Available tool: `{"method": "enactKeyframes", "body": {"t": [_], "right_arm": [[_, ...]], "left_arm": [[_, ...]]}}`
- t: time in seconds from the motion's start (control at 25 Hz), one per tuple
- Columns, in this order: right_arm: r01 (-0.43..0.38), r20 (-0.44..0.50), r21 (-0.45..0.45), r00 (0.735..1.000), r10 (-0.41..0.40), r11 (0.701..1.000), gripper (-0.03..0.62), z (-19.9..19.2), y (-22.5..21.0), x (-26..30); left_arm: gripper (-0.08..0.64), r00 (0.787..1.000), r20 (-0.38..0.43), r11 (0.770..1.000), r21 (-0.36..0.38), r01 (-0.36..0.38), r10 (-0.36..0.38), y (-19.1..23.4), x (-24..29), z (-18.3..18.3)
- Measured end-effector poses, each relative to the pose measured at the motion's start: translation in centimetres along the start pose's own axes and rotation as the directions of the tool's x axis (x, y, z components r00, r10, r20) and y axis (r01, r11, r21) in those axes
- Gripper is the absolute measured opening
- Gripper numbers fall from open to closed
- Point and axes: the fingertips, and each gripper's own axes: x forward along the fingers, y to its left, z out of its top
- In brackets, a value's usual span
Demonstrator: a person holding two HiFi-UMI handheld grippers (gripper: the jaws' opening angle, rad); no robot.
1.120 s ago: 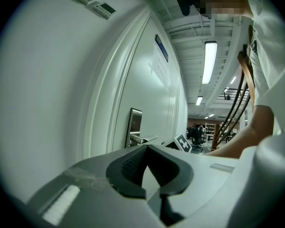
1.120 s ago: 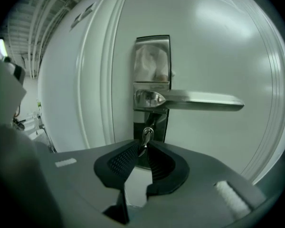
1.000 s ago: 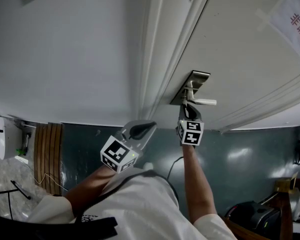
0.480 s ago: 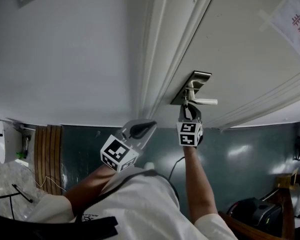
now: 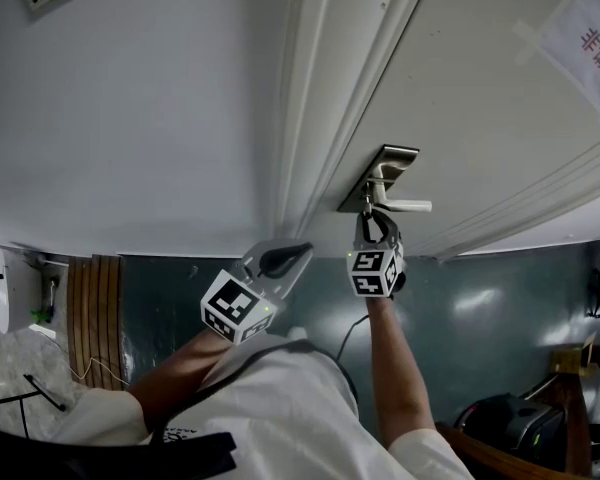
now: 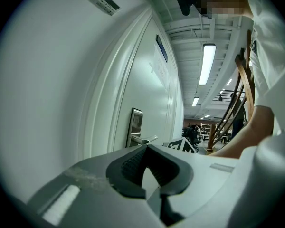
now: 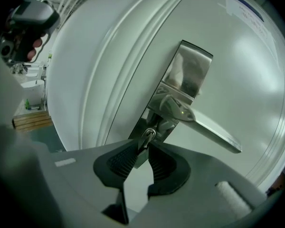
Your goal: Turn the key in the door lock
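The left tongs (image 5: 280, 259) are kept closed and empty, away from the door. The key (image 7: 146, 136) is pinched between the tips of the right tongs (image 7: 142, 148), whose jaws have just been opening, directly ahead of them in the lock plate (image 7: 189, 75), under the handle (image 7: 210, 128).

In the right gripper view only a sliver of the small silver key (image 7: 146, 136) shows. Its blade and the keyhole escape me, as does the lower end of the brushed steel lock plate (image 7: 190, 72). The head view's right edge crops the white paper notice with red print (image 5: 592, 30).
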Motion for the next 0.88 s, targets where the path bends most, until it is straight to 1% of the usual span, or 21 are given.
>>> {"method": "enactKeyframes", "body": {"t": [0.16, 0.28, 0.4, 0.48, 0.64, 0.88], "right_arm": [[0.015, -0.005, -0.136, 1.0, -0.016, 0.991, 0.072, 0.12, 0.13, 0.06], [0.021, -0.009, -0.248, 1.0, -0.023, 0.968, 0.059, 0.08, 0.26, 0.06], [0.01, -0.011, -0.332, 1.0, -0.014, 0.943, 0.064, 0.01, 0.43, 0.05], [0.006, -0.017, -0.414, 1.0, -0.015, 0.91, 0.055, -0.04, 0.51, -0.02], [-0.021, -0.031, -0.558, 0.999, 0.004, 0.83, 0.061, -0.25, 0.64, -0.04], [-0.057, -0.05, -0.693, 0.998, 0.031, 0.719, 0.067, -0.57, 0.82, -0.01]], "left_arm": [[0.005, 1.0, 0.001, 1.0, 0.001, 0.001, -0.001, 0.04, 0.33, 0.03], [0.005, 1.0, 0.003, 1.0, 0.003, 0.0, 0.0, 0.05, 0.52, 0.04], [0.005, 1.0, 0.005, 1.0, 0.004, -0.002, 0.002, -0.01, 0.66, 0.05], [0.006, 1.0, 0.008, 1.0, 0.003, -0.006, 0.006, -0.1, 0.72, 0.1], [0.006, 1.0, 0.016, 1.0, 0.002, -0.021, 0.021, -0.1, 0.6, 0.35], [0.006, 0.999, 0.019, 0.999, 0.002, -0.038, 0.038, -0.6, 0.43, 0.29]]}}
